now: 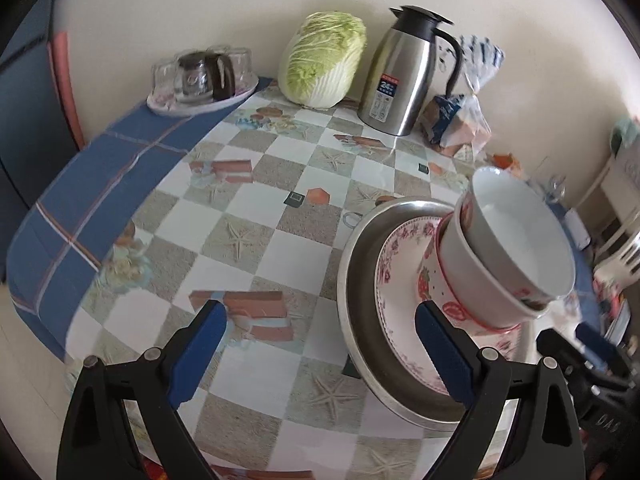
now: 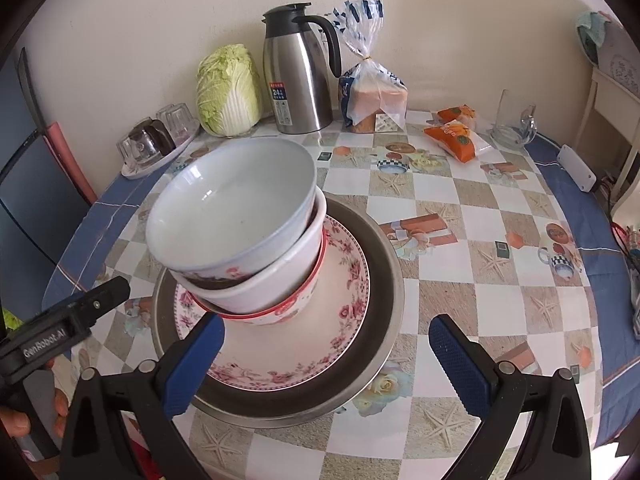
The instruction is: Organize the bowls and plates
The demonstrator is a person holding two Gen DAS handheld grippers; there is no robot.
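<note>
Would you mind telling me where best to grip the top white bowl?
Probably pinch the top bowl by its rim, one finger inside and one outside, coming from above. It sits tilted in the bowl beneath, so its walls are partly buried.

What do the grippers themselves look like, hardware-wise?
Both match: the left gripper and right gripper have black plastic frames with silver pivot screws, and jaws faced with blue textured pads. In the right wrist view the left gripper's black body bears white "GenRobot.AI" lettering, gripped by a bare hand. No cables or sleeves show.
</note>
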